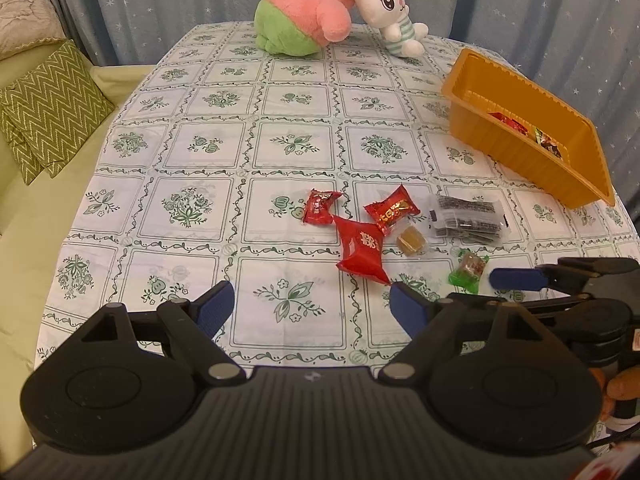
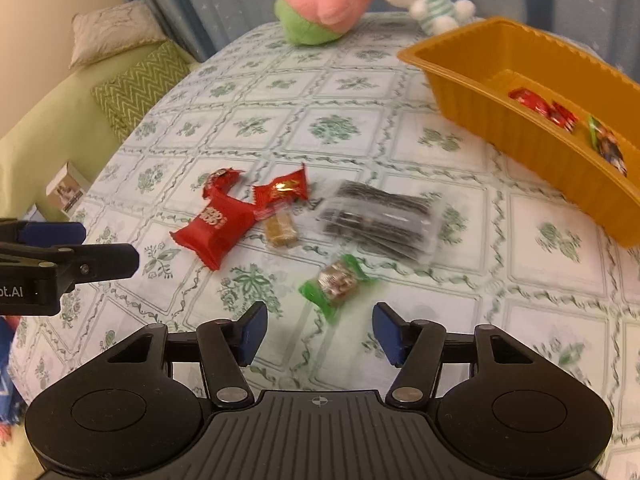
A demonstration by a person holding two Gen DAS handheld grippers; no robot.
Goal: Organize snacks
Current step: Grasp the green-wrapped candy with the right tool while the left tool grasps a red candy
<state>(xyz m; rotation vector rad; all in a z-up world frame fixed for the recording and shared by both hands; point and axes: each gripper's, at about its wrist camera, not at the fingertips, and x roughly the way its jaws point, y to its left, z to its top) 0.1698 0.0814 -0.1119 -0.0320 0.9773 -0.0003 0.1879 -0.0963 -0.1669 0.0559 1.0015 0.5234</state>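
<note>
Green-wrapped candy (image 2: 337,282) lies just ahead of spread, empty right claw (image 2: 318,334); bare tablecloth (image 2: 540,320) rightward.

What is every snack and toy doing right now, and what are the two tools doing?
Left tool: open, empty, above the cloth.
Right tool: open, empty, just short of the green candy.
Green candy: wrapped, loose on the table.
Big red packet: sealed, lying flat.
Dark packet: sealed, lying flat.
Orange tray: tilted, a few snacks inside.
Pink plush: toppled over.
Bunny plush: leaning on the pink plush.
</note>
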